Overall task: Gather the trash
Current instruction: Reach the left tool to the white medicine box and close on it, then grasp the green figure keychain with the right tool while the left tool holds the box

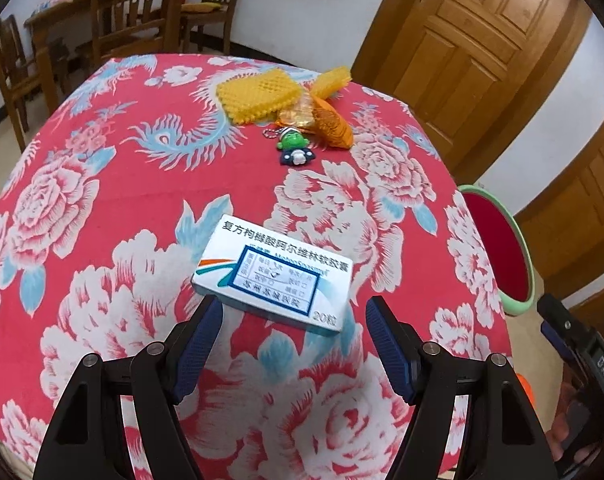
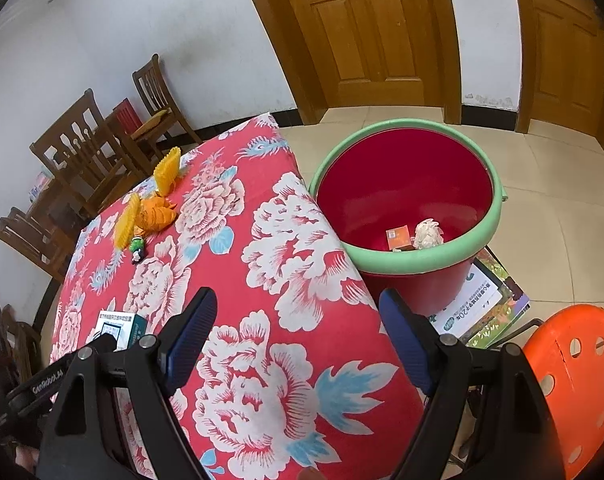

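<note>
Covering most of both views, the table (image 1: 101, 208) wears a red cloth with big white and pink flowers and blue leaves. Behind it stand the wooden doors (image 2: 366, 32) and some wooden chairs (image 1: 117, 12) along the white wall. Next in size is the red bucket (image 2: 406, 200) with a green rim, standing on the tiled floor just beside the right edge of the table; inside it lie a small orange packet (image 2: 397, 238) and a crumpled white paper (image 2: 426, 234). Under the bucket some printed sheets (image 2: 482, 304) are spread, and near them is an orange plastic stool (image 2: 574, 380) with holes. The left gripper (image 1: 293, 344) hangs low over the near part of the table, its blue-padded jaws spread wide, and the white medicine box (image 1: 273, 276) lies flat on the cloth just ahead of them; the left finger (image 1: 197, 344) is close to the box corner, but I cannot tell if it touches. The right gripper (image 2: 297, 340) is over the right edge of the table, jaws also apart and holding nothing, with the table corner between it and the bucket. At the far end of the cloth sit yellow foam nets (image 1: 257, 94), an orange bag (image 1: 330, 120) touching them, and a small green keychain figure (image 1: 295, 146) just in front.
</note>
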`<state>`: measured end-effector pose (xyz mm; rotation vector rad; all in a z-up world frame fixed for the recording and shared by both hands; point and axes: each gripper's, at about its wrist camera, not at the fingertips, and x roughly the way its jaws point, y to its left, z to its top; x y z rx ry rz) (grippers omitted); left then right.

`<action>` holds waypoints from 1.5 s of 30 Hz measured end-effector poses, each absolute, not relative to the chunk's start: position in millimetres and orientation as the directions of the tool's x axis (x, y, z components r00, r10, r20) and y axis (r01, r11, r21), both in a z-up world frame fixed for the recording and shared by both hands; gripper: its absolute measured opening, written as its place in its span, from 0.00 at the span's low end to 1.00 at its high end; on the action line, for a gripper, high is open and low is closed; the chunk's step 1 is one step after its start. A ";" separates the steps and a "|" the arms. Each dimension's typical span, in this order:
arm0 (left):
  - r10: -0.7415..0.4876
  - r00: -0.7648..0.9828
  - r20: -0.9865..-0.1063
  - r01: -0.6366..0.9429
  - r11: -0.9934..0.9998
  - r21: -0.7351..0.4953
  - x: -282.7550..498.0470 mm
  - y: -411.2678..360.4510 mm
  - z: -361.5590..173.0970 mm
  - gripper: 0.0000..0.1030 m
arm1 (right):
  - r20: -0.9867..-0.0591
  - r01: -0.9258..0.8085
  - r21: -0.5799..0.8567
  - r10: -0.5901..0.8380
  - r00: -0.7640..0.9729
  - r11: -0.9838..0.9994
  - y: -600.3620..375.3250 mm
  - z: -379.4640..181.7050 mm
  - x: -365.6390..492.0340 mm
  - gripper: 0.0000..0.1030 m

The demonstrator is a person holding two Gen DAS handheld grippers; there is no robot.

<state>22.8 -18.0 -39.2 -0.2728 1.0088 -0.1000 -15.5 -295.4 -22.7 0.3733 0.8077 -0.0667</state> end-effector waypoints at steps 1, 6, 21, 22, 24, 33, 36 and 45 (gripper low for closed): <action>-0.205 0.535 -0.820 -0.047 0.961 -0.271 25.6 -17.3 -40.5 0.73 | -0.717 0.200 0.300 0.082 0.692 0.933 -295.5 -23.2 -15.2 0.81; -0.187 0.540 -0.821 -0.060 0.964 -0.260 41.5 -15.9 -44.8 0.73 | -0.721 0.203 0.299 0.081 0.688 0.932 -295.7 -25.5 -14.0 0.81; -0.136 0.520 -0.843 -0.042 0.982 -0.184 76.1 -37.7 -53.2 0.73 | -0.736 0.216 0.297 0.079 0.672 0.930 -297.5 -32.6 -7.7 0.81; -0.132 0.517 -0.846 -0.037 0.984 -0.176 76.3 -40.0 -54.7 0.73 | -0.736 0.216 0.297 0.079 0.673 0.930 -297.5 -32.4 -7.7 0.81; -0.125 0.514 -0.848 -0.025 0.987 -0.161 76.2 -43.5 -56.7 0.73 | -0.737 0.217 0.297 0.079 0.671 0.930 -297.3 -33.8 -6.7 0.81; -0.114 0.538 -0.835 0.000 0.991 -0.136 71.5 -43.5 -56.3 0.58 | -0.742 0.205 0.286 0.081 0.666 0.936 -291.1 -35.2 -2.4 0.81; -0.124 0.544 -0.830 0.017 0.990 -0.136 71.0 -40.9 -54.7 0.56 | -0.743 0.194 0.277 0.082 0.664 0.941 -284.7 -34.3 1.3 0.81; -0.103 0.593 -0.799 0.000 0.992 -0.127 75.8 -11.7 -36.2 0.56 | -0.733 0.123 0.255 0.109 0.672 0.959 -252.0 -26.1 19.2 0.81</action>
